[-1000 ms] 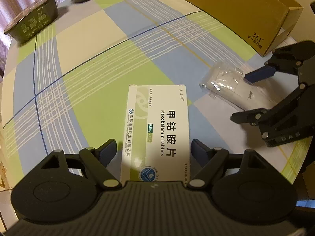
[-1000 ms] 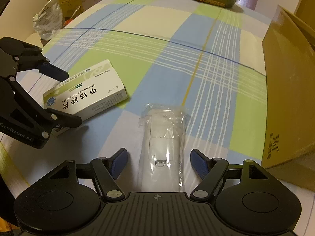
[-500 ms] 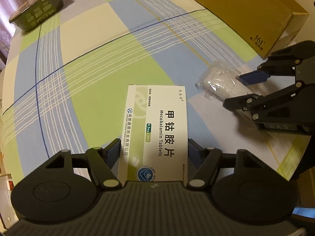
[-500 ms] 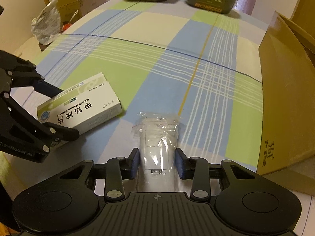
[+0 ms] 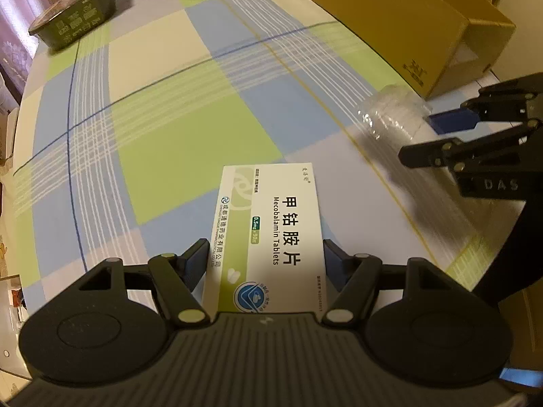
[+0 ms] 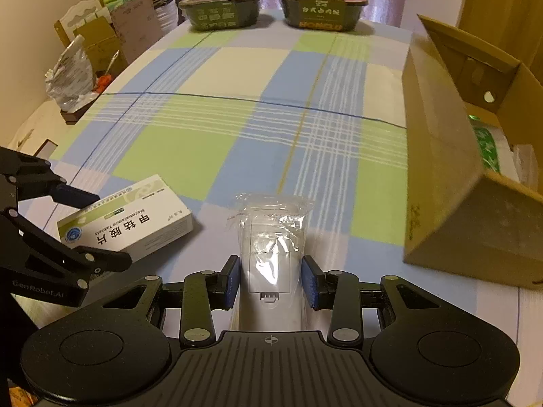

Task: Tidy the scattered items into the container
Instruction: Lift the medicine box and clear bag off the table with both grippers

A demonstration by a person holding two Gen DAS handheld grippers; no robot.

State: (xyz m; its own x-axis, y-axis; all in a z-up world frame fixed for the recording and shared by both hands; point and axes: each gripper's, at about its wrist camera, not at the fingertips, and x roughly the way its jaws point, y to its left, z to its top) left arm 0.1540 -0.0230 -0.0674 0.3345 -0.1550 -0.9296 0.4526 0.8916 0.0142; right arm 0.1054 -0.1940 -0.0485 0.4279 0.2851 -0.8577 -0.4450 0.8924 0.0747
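Both pickups are in hand at once, and neither item has reached the container yet. The right tongs point(image 6: 271, 279) are clamped on the clear plastic packet point(image 6: 269, 237) — its blue pads press the wrapper from both sides, and the packet seems to ride just above the checked cloth of the counter point(image 6: 237, 108), though lift is hard to confirm. The left tongs point(image 5: 265, 259) straddle the white tablet box point(image 5: 271, 234), which lies flat on the cloth; the pads sit just beside its long edges, spread and not visibly pressing, so that grip looks unfinished.

The cardboard box point(image 6: 451, 176) stands to the right with its top open, and something green and white already lies inside.

By my reading, the next move for the right side is a swing over the near wall of the cardboard box, high enough for the limp wrapper to clear the rim, then a release inside. The left side 1st needs to squeeze the tablet box squarely — its smooth faces could slip from an off-centre pinch — before lifting and following. The 2 dark food trays point(image 6: 224, 10) at the far edge sit well apart.
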